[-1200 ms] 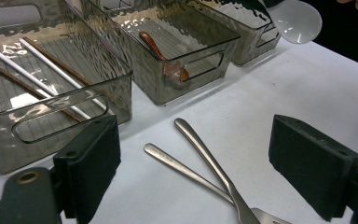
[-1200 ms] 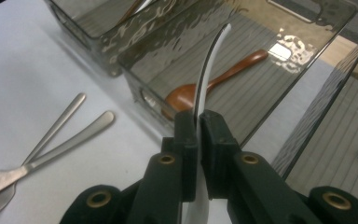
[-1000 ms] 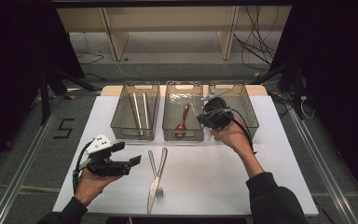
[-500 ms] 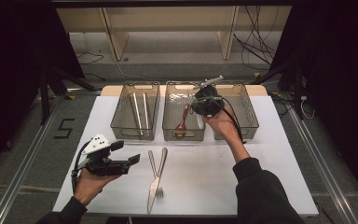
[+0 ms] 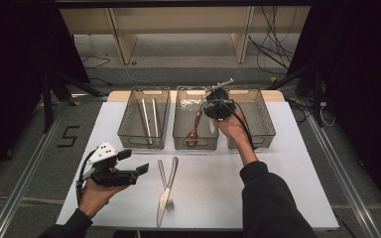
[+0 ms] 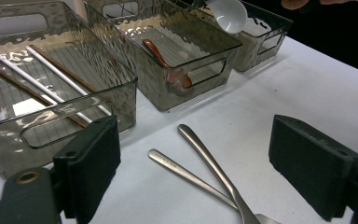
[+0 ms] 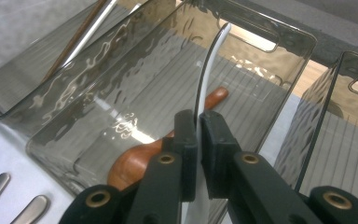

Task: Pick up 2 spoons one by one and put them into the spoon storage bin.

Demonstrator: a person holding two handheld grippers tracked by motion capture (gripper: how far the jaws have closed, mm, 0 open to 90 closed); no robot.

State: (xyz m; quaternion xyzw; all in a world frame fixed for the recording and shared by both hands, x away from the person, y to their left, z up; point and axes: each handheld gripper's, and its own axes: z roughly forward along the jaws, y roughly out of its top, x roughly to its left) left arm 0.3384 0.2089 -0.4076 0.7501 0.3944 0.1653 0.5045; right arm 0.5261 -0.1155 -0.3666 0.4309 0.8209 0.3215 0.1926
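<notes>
White spoon [image 7: 204, 79] sits pinched in the right gripper [image 5: 217, 106], carried from the right-hand bin to above the middle bin [image 5: 182, 144] — drop next; left gripper [image 5: 141, 169] idle, jaws wide.

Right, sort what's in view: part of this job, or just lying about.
In the job:
right gripper
white spoon
middle bin
wooden spoon

Lying about:
left gripper
chopsticks
knife
fork
right bin
</notes>
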